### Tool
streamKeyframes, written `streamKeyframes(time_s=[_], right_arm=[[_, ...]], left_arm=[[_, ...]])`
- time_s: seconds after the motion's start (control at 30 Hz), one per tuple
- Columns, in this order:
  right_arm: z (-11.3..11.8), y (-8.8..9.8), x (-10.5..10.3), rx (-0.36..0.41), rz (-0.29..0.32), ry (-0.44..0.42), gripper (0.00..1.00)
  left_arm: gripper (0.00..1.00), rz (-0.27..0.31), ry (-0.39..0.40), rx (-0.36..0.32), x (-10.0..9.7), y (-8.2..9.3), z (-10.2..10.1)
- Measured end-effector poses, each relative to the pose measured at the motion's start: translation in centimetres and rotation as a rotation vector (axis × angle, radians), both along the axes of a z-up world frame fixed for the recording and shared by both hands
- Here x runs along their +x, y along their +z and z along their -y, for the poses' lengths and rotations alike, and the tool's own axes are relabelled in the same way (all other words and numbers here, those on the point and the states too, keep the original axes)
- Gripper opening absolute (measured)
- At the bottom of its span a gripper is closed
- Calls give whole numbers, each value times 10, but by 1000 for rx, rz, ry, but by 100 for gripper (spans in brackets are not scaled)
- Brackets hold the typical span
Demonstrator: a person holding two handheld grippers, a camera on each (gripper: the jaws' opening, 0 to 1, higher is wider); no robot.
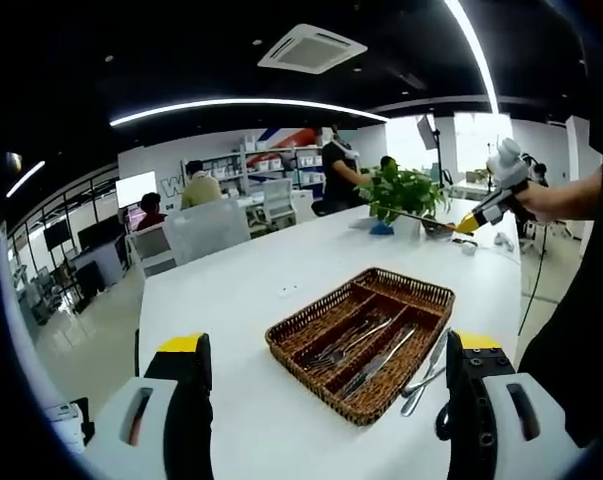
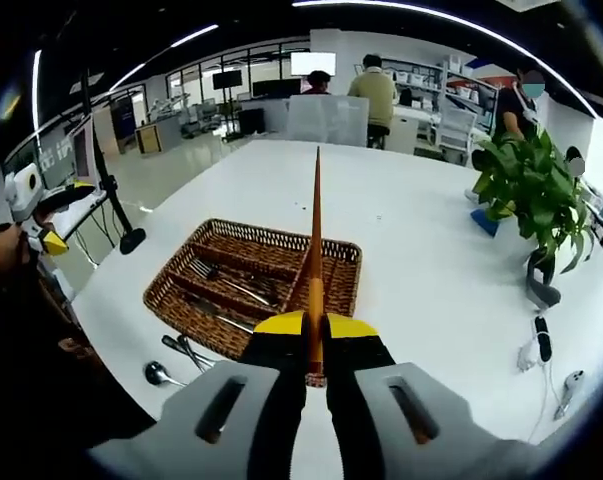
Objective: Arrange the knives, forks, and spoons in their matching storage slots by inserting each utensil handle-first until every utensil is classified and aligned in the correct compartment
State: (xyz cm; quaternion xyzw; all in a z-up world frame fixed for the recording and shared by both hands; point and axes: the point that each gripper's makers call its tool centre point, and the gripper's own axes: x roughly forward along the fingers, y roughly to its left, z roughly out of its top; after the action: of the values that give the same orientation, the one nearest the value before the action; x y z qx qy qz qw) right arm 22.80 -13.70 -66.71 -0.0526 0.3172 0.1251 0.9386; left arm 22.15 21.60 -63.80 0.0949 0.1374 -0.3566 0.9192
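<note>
At the bottom of the left gripper view, the left gripper (image 1: 326,400) has its fingers (image 1: 188,385) spread wide apart, released and holding nothing, above the white desk (image 1: 231,290). Between them, at lower centre, sits the wicker tray (image 1: 361,340) with long compartments; forks and knives (image 1: 366,350) lie in its slots. Two spoons (image 1: 426,375) lie on the desk just beside the tray's lower right edge. Farther off, at the right of the frame, a hand holds the right gripper (image 1: 471,222) near a potted plant (image 1: 406,192).

At the bottom centre of the right gripper view, the right gripper (image 2: 315,345) has its fingers (image 2: 281,350) clenched on a slim orange-brown utensil (image 2: 316,250), which runs straight up the frame to a point over the tray (image 2: 251,275). Which kind of utensil it is cannot be told. The spoons (image 2: 176,355) lie on the desk (image 2: 411,250) at the tray's lower left. The left gripper (image 2: 51,240) shows at the left edge. The potted plant (image 2: 526,185) stands at the right, and people sit at the desk's far end.
</note>
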Motion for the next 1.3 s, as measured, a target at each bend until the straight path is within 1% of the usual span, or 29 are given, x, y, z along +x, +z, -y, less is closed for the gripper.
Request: streamKeyframes(time_s=[0.13, 0.23, 0.5, 0.57, 0.6, 0.63, 0.7, 0.8, 0.9, 0.97, 1.07, 1.13, 1.3], right_arm=[[3, 2, 4, -1, -2, -4, 3], [5, 3, 8, 1, -4, -4, 3], [7, 12, 19, -9, 14, 0, 3], [7, 13, 20, -9, 15, 4, 3], [7, 13, 22, -13, 16, 5, 3], [8, 12, 23, -14, 16, 4, 3], [8, 12, 23, -7, 13, 4, 3], [8, 11, 24, -11, 12, 10, 3], [8, 10, 24, -8, 3, 4, 3], [8, 10, 24, -6, 0, -1, 3], [8, 8, 25, -10, -3, -5, 3], [8, 7, 26, -7, -4, -11, 3], [2, 1, 31, 9, -12, -21, 3]], left_arm=[[99, -8, -11, -19, -2, 2, 3], [99, -4, -11, -21, -1, 4, 5], [99, 7, -16, -24, 1, 11, 12], [99, 22, 2, -61, 3, 16, 12], [99, 21, 2, -71, 3, 17, 12], [99, 21, 4, -67, 3, 17, 11], [99, 33, 12, -22, 5, 12, 8], [99, 3, 6, -38, 3, 8, 9], [99, 9, 12, -28, 4, 8, 7], [99, -1, 14, -34, 5, 7, 6], [99, -10, 6, -25, 6, 4, 6], [99, -26, 9, -16, 8, 1, 5], [99, -24, 26, -22, 13, -1, 1]])
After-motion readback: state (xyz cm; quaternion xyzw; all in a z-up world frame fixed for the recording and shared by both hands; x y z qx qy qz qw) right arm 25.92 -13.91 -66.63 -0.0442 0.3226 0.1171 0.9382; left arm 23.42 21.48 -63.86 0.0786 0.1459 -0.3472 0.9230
